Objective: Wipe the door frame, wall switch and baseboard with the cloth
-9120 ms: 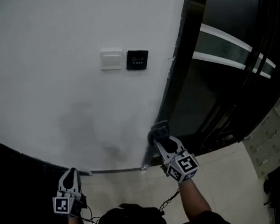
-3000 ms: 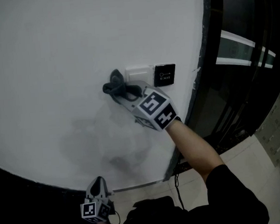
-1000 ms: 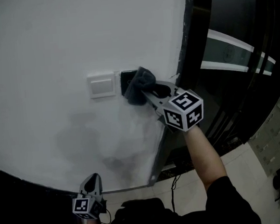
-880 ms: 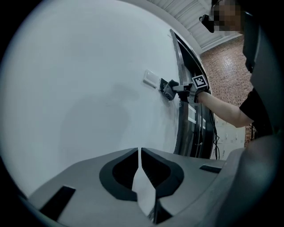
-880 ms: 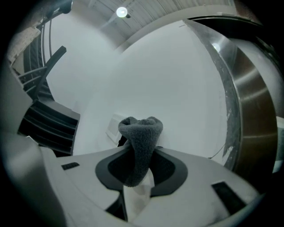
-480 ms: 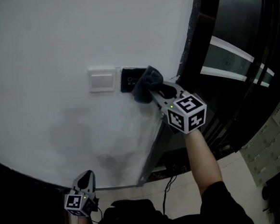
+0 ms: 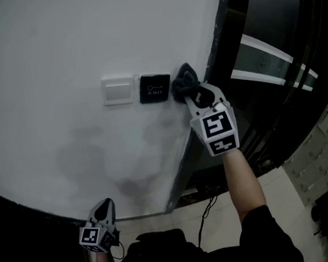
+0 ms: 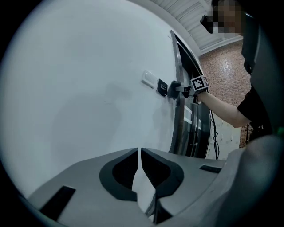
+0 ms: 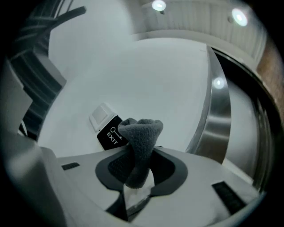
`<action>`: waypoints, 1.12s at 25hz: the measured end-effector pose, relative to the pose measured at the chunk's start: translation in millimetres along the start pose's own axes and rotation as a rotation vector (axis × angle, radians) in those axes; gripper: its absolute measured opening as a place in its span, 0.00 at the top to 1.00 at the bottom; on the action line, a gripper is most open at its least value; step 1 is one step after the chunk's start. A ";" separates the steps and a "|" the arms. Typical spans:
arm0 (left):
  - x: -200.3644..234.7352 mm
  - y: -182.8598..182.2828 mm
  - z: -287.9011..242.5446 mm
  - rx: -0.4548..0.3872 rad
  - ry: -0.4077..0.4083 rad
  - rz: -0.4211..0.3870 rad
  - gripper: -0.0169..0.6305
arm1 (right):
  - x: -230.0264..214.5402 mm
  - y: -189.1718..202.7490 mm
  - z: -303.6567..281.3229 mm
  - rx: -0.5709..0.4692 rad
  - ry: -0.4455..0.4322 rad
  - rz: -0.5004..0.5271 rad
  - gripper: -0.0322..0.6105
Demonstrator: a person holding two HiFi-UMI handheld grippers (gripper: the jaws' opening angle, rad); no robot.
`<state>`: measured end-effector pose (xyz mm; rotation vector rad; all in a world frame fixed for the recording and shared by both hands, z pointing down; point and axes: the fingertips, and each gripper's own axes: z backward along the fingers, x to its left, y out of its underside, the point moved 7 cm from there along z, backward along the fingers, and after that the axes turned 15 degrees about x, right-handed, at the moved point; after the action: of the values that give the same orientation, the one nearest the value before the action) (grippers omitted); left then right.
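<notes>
Head view is showing the right gripper [image 7: 198, 95] clenching the cloth [image 7: 184, 82] at the exit button's [image 7: 154, 89] three o'clock, probably needing firm, flat strokes along the door frame [image 7: 217, 33].

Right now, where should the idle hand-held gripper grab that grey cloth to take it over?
Probably the bunched tuft of cloth poking past the right hand-held gripper, coming from the left: the tuft stands free, the rest is pinched, and the door frame crowds its right.
</notes>
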<state>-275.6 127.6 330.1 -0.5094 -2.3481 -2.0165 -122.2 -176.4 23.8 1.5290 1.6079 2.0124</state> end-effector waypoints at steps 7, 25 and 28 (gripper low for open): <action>19.6 -5.4 0.2 -0.002 0.000 0.000 0.97 | 40.7 -59.2 8.0 0.014 0.538 0.643 0.80; 96.2 -8.3 63.6 0.058 -0.071 -0.003 0.97 | 100.0 -45.9 -45.6 0.208 0.577 0.629 0.80; 102.1 -8.3 60.4 0.064 -0.057 -0.011 0.97 | 107.0 -38.9 -48.8 0.242 0.571 0.633 0.80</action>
<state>-362.0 209.3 333.4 -0.5607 -2.4442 -1.9493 -227.1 -122.9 62.1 1.8357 1.7493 2.8969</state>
